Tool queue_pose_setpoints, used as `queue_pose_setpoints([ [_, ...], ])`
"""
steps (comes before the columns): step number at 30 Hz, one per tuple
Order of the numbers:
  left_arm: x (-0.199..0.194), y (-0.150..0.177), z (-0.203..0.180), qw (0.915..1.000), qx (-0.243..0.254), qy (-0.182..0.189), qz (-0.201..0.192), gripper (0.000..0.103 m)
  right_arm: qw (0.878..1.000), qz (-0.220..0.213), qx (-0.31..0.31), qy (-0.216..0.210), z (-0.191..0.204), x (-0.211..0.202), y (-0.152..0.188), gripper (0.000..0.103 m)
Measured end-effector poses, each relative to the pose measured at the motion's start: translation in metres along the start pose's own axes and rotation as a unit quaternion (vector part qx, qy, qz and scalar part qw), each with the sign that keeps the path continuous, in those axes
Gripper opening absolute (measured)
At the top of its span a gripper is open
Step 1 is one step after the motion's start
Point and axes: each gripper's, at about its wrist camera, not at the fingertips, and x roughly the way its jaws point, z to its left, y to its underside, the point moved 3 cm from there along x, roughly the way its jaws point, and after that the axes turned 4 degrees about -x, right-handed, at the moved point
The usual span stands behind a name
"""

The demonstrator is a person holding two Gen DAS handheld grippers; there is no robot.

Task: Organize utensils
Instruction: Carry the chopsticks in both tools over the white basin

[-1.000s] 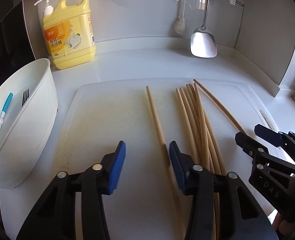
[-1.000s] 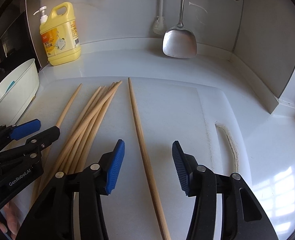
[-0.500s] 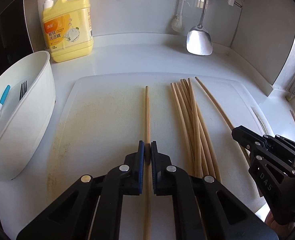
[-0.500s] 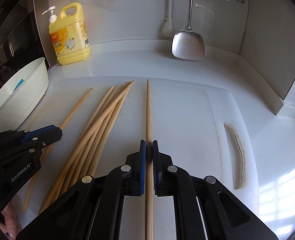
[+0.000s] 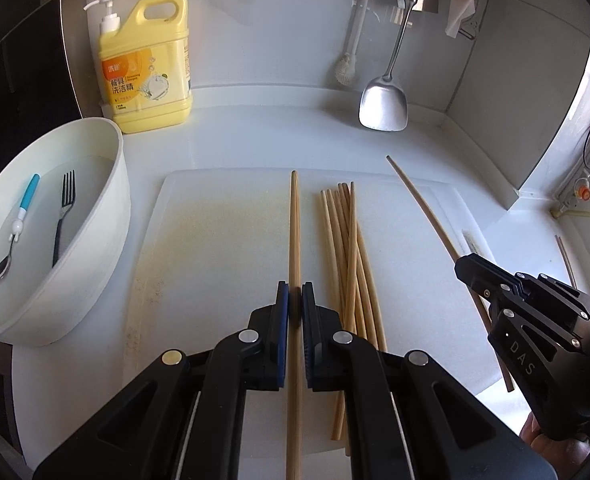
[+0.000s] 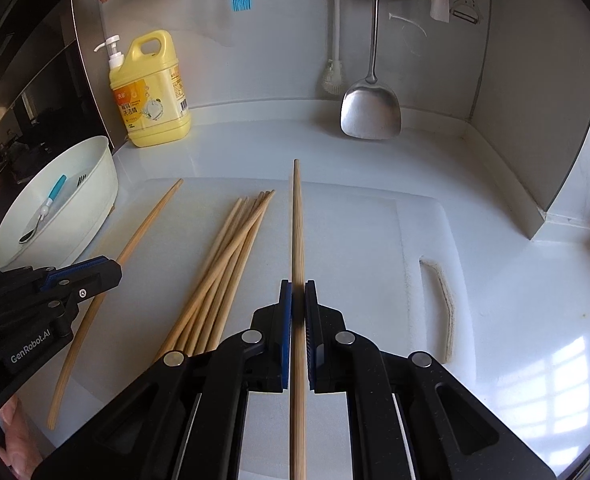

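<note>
"GenRobot.AI" on left gripper [image 6: 107, 270]; "DAS" on right gripper [image 5: 461, 266].

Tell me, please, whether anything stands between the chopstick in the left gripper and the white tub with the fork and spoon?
Nothing visible does. The left gripper is shut on a chopstick, and the cutting board between it and the white tub at the left is bare. The other chopsticks lie on its far side, away from the tub.

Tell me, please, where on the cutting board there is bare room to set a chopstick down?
The cutting board is bare between the white bowl and the left gripper's chopstick. It is crowded right of that, where the chopstick bundle lies.
</note>
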Motion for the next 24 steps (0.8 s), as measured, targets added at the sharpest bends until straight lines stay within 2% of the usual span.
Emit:
queue_pose_setpoints([
  [6, -0.044, -0.018, 0.002, 0.9996, -0.009, -0.016, -0.023, 0.007, 0.999, -0.021, -0.025, -0.022, 0.008, -0.033, -0.024, 0.006],
  [11, -0.079, -0.027, 0.023, 0.9976, -0.031, -0.044, -0.042, 0.007, 0.996, -0.042, -0.05, -0.059, 0.031, -0.054, -0.047, 0.006],
  [16, -0.109, -0.031, 0.073, 0.9929, -0.068, -0.079, -0.058, 0.007, 0.99, -0.055, -0.084, -0.094, 0.077, -0.062, -0.071, 0.006],
  [20, -0.127, -0.037, 0.129, 0.988, -0.091, -0.105, -0.067, 0.007, 0.986, -0.057, -0.093, -0.128, 0.127, -0.056, -0.091, 0.006],
  [24, -0.13, -0.048, 0.19, 0.9858, -0.101, -0.115, -0.069, 0.007, 0.983, -0.057, -0.095, -0.144, 0.184, -0.04, -0.11, 0.006],
])
